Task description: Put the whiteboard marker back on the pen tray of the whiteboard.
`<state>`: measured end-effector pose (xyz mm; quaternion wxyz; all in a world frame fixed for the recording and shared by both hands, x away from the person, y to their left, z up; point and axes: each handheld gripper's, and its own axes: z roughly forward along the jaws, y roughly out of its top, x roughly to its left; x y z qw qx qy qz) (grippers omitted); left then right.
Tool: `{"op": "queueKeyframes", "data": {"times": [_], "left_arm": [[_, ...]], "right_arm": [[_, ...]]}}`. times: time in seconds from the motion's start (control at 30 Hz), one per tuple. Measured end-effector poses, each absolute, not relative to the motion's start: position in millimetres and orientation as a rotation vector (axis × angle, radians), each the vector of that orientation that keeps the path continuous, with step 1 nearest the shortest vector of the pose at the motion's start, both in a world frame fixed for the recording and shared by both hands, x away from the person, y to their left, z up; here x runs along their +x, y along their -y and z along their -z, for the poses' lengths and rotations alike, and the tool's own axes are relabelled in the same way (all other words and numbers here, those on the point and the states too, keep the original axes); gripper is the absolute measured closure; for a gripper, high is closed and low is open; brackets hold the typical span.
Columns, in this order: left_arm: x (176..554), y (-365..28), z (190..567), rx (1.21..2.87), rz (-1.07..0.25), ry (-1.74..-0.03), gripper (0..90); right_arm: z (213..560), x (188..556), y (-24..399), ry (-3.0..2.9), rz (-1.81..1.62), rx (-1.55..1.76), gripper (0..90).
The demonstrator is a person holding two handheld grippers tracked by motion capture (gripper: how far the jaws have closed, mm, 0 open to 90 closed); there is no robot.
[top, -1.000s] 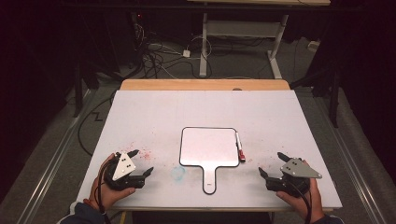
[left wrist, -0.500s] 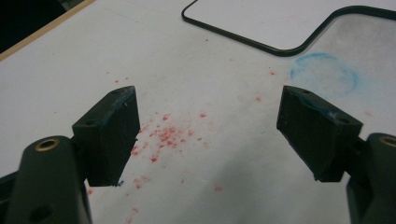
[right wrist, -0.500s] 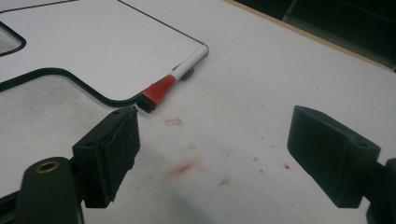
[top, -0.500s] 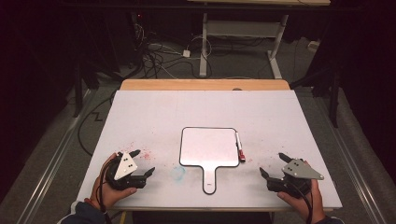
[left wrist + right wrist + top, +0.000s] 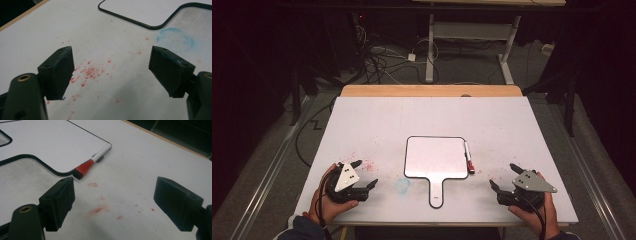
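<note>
A small white dry-erase board (image 5: 435, 157) with a black rim and a handle lies flat in the middle of the white table (image 5: 377, 122). Along its right edge lies a white marker (image 5: 468, 157) with a red cap (image 5: 83, 170). My left gripper (image 5: 363, 174) rests at the table's front left, jaws wide open over red specks, with nothing between them (image 5: 110, 72). At the front right my right gripper (image 5: 504, 176) is also open and empty (image 5: 113, 197), a short way from the marker's red cap. The board's corner (image 5: 140, 15) lies ahead of the left jaws.
Red ink specks (image 5: 87, 72) and a faint blue ring stain (image 5: 176, 38) mark the table near the left gripper. Red smears (image 5: 98, 210) lie before the right gripper. A wooden strip (image 5: 432, 90) edges the table's far side; cables and a desk frame (image 5: 472, 30) stand on the floor beyond.
Both hands and grippers stay nearly where they were; the left gripper shifted very slightly. Board and marker have not moved.
</note>
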<state>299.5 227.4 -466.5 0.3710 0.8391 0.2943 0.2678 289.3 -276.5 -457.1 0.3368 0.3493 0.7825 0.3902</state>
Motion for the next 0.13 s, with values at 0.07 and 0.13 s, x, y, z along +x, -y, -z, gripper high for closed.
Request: {"op": "queueKeyframes", "data": {"times": [0.07, 0.13], "left_arm": [[299.9, -227.2, 466.7, 2.154, -0.683, -0.755, 19.6], [300.3, -226.8, 467.0, 2.158, -0.682, -0.758, 19.6]], "right_arm": [[457.8, 290.1, 276.7, -2.042, -1.017, 0.91, 18.2], [458.3, 290.3, 276.5, -2.048, -1.01, 0.904, 18.2]]}}
